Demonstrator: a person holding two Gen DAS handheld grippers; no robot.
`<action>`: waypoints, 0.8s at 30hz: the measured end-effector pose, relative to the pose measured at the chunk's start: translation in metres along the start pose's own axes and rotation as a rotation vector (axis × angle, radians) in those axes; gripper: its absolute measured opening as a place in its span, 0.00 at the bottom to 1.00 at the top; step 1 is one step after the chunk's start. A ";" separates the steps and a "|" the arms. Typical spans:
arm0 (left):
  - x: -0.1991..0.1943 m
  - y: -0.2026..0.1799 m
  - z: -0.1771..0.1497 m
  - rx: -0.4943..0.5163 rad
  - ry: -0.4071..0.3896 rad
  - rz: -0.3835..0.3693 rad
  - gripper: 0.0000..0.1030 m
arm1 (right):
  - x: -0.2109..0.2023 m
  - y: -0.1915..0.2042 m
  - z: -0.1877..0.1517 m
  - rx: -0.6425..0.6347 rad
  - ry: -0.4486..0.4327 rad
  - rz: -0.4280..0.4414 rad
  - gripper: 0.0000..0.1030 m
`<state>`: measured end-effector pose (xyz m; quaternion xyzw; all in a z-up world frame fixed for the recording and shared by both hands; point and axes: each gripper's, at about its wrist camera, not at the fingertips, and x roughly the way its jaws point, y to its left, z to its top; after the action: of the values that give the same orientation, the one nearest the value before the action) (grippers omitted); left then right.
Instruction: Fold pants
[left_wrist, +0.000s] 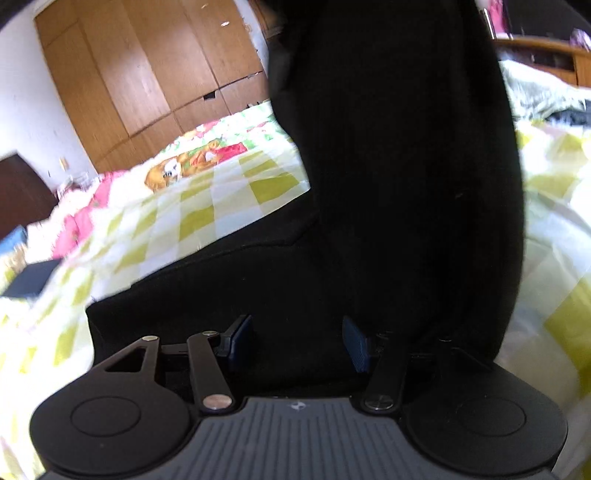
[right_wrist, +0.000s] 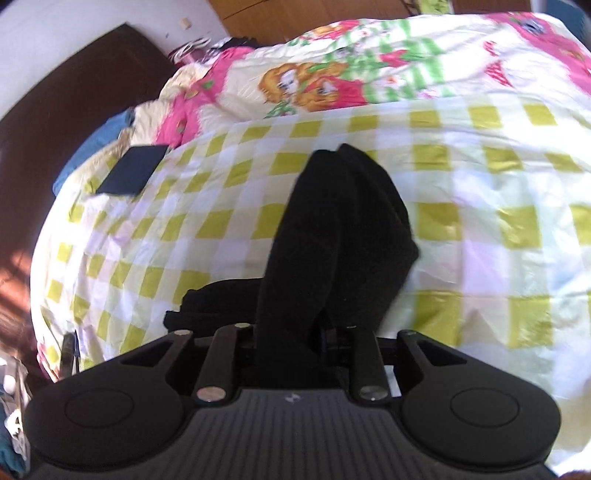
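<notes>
1. Black pants (left_wrist: 388, 184) (left wrist view): part of the cloth lies flat on the checked bedspread (left_wrist: 207, 206), and from it a dark column climbs out of the top of the frame. I read that column as the leg end held aloft.

2. Left gripper (left_wrist: 298, 341): my blue pads (left_wrist: 356, 345) stand visibly apart, with flat pants fabric beneath and beyond them. I see no pinch, so I call these tongs open and hovering low over the cloth.

3. Right gripper (right_wrist: 295, 343) (right wrist view): the pants (right_wrist: 332, 236) run up from between the linkages, two bunched legs hanging away toward the bedspread (right_wrist: 480, 229). The pads themselves are hidden by cloth, so I judge these tongs clamped on the pants.

4. Governing relation: the long axis runs from the raised end in my right tongs down to the flat part directly ahead of my left, which is the nearer tool to the lying half (so it should pin or pinch there)
</notes>
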<state>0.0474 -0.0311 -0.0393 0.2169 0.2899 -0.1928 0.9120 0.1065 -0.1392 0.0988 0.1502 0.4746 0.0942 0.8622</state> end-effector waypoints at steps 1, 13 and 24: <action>-0.001 0.006 -0.002 -0.016 0.000 -0.015 0.64 | 0.010 0.015 0.000 -0.025 0.012 -0.001 0.24; -0.022 0.068 -0.017 -0.249 -0.012 -0.152 0.72 | 0.086 0.106 -0.009 -0.151 0.173 0.111 0.41; -0.056 0.151 -0.059 -0.814 -0.111 -0.408 0.81 | 0.102 0.102 0.033 -0.337 0.142 0.026 0.57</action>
<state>0.0513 0.1369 -0.0055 -0.2312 0.3298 -0.2504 0.8804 0.1870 -0.0178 0.0702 0.0028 0.5098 0.1937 0.8382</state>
